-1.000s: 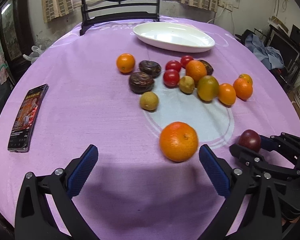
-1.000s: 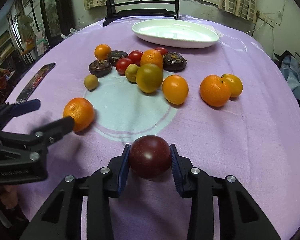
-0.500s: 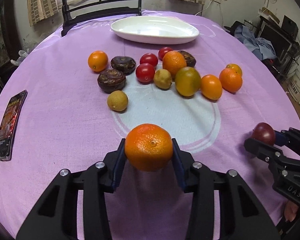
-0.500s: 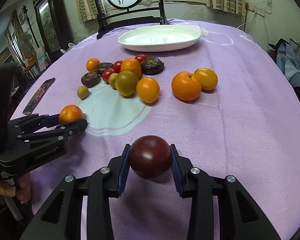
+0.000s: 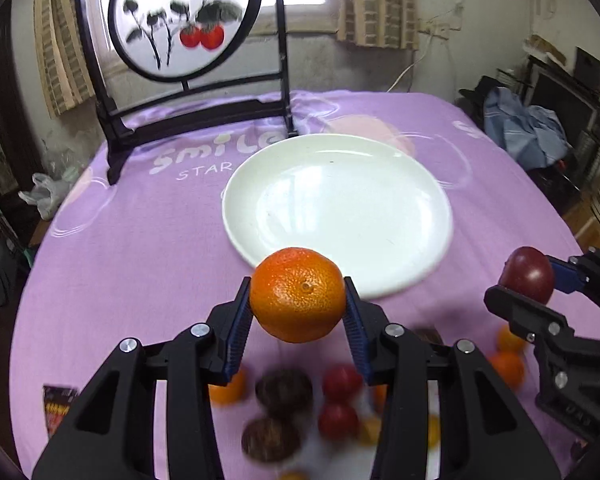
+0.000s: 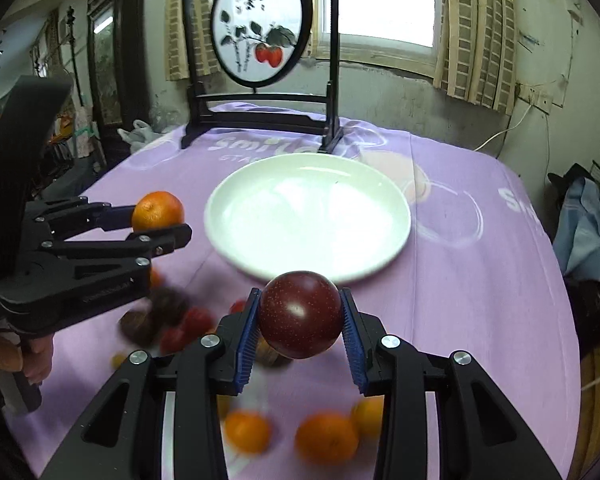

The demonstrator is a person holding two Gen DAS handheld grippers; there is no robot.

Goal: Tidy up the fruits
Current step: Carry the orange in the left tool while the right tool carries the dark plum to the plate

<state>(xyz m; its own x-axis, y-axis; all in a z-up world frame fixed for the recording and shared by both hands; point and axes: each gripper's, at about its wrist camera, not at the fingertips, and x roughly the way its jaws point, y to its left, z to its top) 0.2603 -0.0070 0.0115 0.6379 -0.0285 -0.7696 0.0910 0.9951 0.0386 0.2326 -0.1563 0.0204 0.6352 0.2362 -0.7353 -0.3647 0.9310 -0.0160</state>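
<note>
My left gripper point(image 5: 298, 308) is shut on an orange point(image 5: 298, 294) and holds it in the air just short of the near rim of the white plate point(image 5: 336, 204). My right gripper point(image 6: 300, 320) is shut on a dark red plum point(image 6: 300, 314), raised near the plate's point(image 6: 308, 212) near rim. Each gripper shows in the other view: the left with its orange point(image 6: 157, 211), the right with its plum point(image 5: 528, 274). The plate holds nothing.
Several loose fruits lie blurred on the purple cloth below the grippers: tomatoes point(image 5: 340, 380), dark brown fruits point(image 5: 284, 392), oranges point(image 6: 326, 436). A black-framed round screen point(image 5: 180, 16) stands behind the plate. A phone point(image 5: 56, 404) lies at the left edge.
The left gripper closed on the orange and lifted it. Both grippers rose and moved forward over the fruit pile toward the plate, each carrying its fruit.
</note>
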